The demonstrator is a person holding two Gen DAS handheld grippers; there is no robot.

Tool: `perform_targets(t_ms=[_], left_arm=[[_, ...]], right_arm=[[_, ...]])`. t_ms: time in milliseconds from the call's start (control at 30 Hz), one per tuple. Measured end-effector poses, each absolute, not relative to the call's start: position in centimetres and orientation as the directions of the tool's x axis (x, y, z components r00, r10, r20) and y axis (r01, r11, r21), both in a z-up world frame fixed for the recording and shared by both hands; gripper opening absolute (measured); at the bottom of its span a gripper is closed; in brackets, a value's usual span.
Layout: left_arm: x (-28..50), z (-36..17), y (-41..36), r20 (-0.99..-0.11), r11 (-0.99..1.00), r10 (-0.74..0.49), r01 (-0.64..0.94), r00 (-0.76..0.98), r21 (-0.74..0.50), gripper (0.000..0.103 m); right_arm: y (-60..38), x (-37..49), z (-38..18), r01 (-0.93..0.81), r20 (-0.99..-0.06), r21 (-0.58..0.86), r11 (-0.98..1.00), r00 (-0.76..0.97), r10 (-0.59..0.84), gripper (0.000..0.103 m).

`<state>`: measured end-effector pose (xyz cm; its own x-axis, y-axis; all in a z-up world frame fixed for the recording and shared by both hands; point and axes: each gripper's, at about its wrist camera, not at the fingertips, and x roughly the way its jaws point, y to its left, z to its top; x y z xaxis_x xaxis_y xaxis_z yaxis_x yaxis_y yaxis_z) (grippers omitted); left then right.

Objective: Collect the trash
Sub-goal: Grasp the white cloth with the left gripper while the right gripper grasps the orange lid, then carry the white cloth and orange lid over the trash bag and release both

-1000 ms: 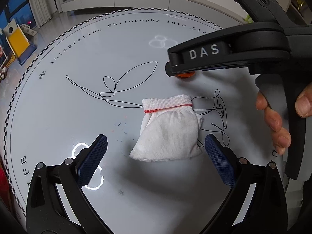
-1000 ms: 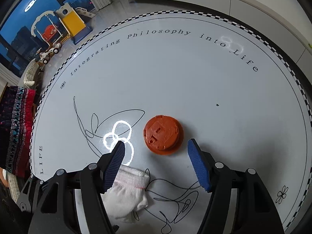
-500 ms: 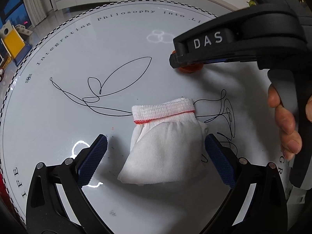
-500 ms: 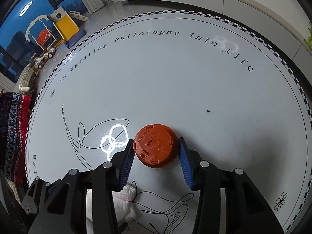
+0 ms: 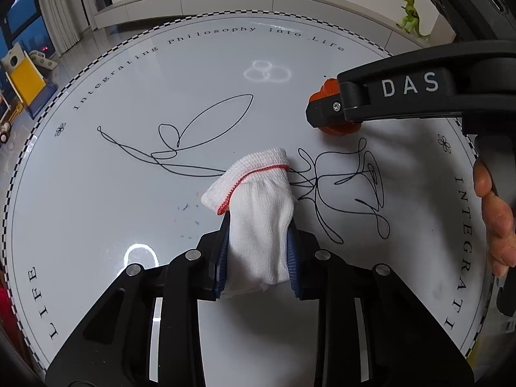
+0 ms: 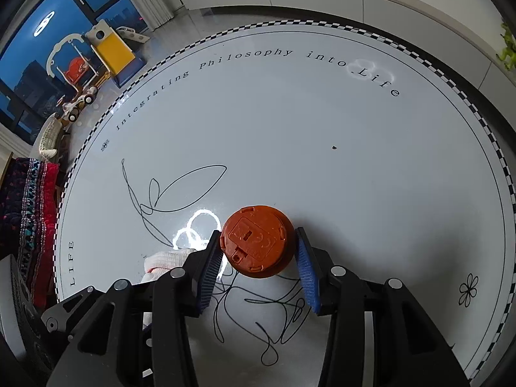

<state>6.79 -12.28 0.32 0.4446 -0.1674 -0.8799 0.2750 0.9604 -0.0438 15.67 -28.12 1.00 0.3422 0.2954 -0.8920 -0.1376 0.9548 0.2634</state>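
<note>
A white knit glove (image 5: 258, 193) with a red-trimmed cuff lies bunched on the round white table (image 5: 129, 193), and my left gripper (image 5: 258, 235) is shut on its lower part. Its cuff points away from me. In the right wrist view, my right gripper (image 6: 258, 248) is shut on a round orange plastic piece (image 6: 254, 235), with a blue pad pressing each side. Whether the piece is off the table I cannot tell. The glove (image 6: 164, 258) peeks out behind the left finger there. In the left wrist view the orange piece (image 5: 325, 92) is mostly hidden by the right gripper's black body.
A hand (image 5: 496, 225) holds the right gripper's handle at the right edge. Black line drawings and lettering cover the tabletop. A green dinosaur toy (image 5: 411, 13) stands on a ledge behind. On the floor to the left are a yellow slide (image 6: 109, 48) and a red patterned cloth (image 6: 29, 213).
My left gripper moved onto the glove and shut on it, bunching the fabric. My right gripper closed on the orange piece and has shifted slightly with it.
</note>
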Motion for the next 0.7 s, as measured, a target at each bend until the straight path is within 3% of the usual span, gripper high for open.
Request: perform_targets(t_ms=[700], left_arm=[[-3.1, 4.1, -5.2, -0.841, 0.978, -0.138, 0.206, 0.524, -0.033, 0.030]], right_arm=[[-21.2, 2.7, 6.3, -0.280, -0.840, 0.321, 0.905, 0.358, 0.409, 0.046]])
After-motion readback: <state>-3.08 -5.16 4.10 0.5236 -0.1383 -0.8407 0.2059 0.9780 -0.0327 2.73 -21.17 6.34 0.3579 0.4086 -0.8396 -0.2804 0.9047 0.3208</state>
